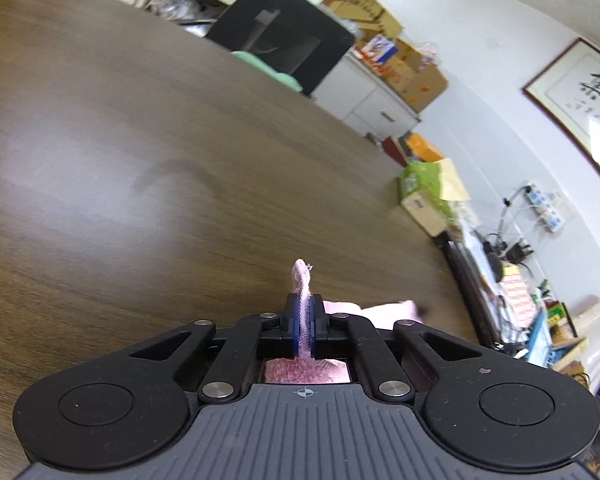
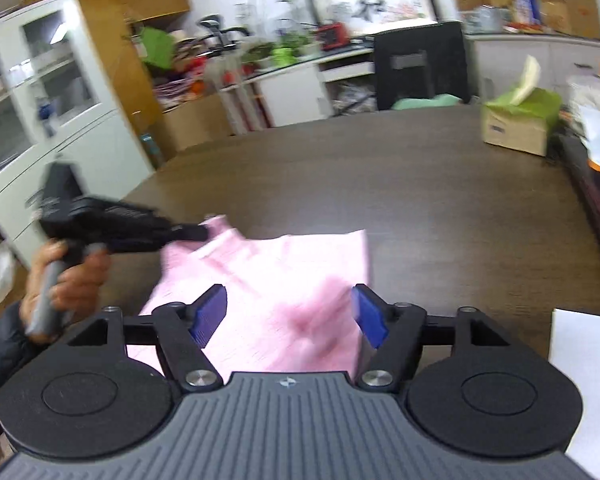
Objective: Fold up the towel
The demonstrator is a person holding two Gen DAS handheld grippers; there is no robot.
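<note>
A pink towel (image 2: 284, 280) lies on the dark wood table (image 2: 440, 184), partly lifted at its left corner. My left gripper (image 1: 305, 322) is shut on a towel corner; a pink tip (image 1: 301, 276) sticks up between its blue pads. It also shows in the right wrist view (image 2: 196, 233), pinching the towel's far left corner above the table. My right gripper (image 2: 288, 316) is open and empty, its blue pads (image 2: 210, 314) spread over the towel's near part.
A cardboard box with green tissue (image 2: 520, 120) stands at the table's far right. A black chair (image 2: 420, 68) is behind the far edge. White paper (image 2: 580, 356) lies at the near right. Cabinets (image 2: 40, 100) stand to the left.
</note>
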